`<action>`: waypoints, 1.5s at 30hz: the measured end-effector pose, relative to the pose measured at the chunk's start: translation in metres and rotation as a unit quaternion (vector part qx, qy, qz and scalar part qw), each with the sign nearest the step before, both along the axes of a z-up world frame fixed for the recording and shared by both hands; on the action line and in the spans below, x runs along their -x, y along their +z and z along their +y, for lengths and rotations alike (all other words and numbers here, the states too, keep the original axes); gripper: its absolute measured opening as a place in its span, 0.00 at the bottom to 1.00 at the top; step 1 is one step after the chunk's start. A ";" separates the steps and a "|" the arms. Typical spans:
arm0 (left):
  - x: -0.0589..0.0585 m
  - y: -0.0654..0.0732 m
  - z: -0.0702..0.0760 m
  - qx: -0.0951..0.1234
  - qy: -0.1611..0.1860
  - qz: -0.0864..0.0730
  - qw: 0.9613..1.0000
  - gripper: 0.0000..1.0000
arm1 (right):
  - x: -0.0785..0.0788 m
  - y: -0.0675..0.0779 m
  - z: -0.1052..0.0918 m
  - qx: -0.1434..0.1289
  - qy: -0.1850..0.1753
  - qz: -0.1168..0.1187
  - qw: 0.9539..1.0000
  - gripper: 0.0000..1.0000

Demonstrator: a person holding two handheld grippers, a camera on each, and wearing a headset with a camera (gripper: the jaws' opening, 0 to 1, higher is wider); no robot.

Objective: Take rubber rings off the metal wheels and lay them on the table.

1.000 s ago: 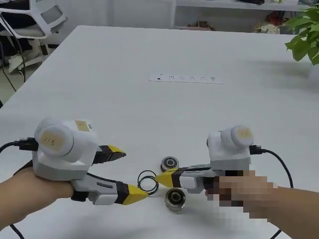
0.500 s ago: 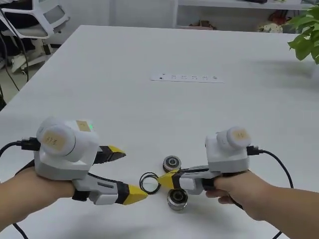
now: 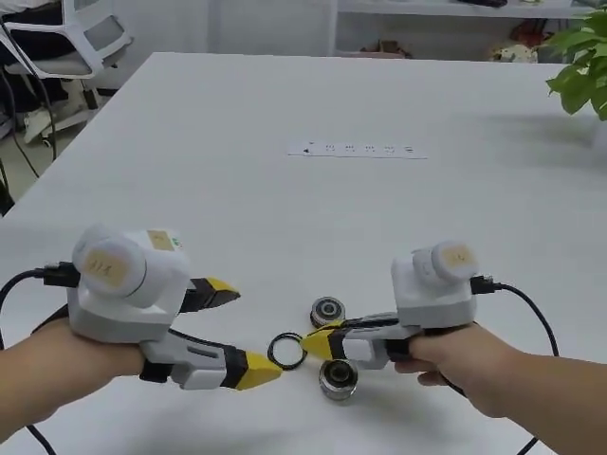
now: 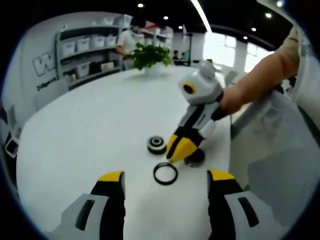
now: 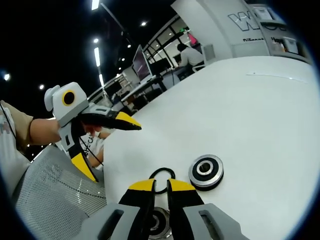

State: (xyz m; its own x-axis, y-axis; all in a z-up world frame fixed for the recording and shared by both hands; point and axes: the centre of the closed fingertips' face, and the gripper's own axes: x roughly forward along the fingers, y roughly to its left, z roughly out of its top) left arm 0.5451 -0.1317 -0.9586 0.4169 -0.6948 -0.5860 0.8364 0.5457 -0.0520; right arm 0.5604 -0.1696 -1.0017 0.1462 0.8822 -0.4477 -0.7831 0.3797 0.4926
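While left tongs [image 3: 248,331] gape — ring [image 4: 165,183] rests.

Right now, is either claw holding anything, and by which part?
Nothing is held. The left claw is open and empty; the right claw is shut on nothing. The rubber ring lies flat on the table, just off its tips.

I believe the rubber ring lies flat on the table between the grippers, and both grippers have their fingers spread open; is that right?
Not quite: the right gripper has its fingers shut together, as the right gripper view shows; only the left gripper is open. The rubber ring does lie on the table between them.
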 end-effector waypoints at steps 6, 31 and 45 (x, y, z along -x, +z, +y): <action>-0.001 0.001 0.000 0.000 0.001 0.001 1.000 0.67 | -0.006 0.008 -0.004 -0.008 -0.009 -0.008 1.000 0.11; -0.025 -0.007 -0.006 -0.002 0.007 0.016 1.000 0.64 | -0.049 0.026 -0.042 -0.006 -0.063 -0.059 0.996 0.22; -0.043 -0.011 -0.024 0.003 -0.002 0.016 1.000 0.59 | -0.049 0.015 -0.055 0.029 -0.045 -0.079 0.995 0.25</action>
State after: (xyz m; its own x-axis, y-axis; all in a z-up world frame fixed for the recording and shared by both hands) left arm 0.5877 -0.1552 -0.9696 0.3953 -0.6997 -0.5951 0.8360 0.5425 -0.0824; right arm 0.6099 -0.2243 -0.9869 0.2970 0.8352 -0.4629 -0.8105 0.4768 0.3402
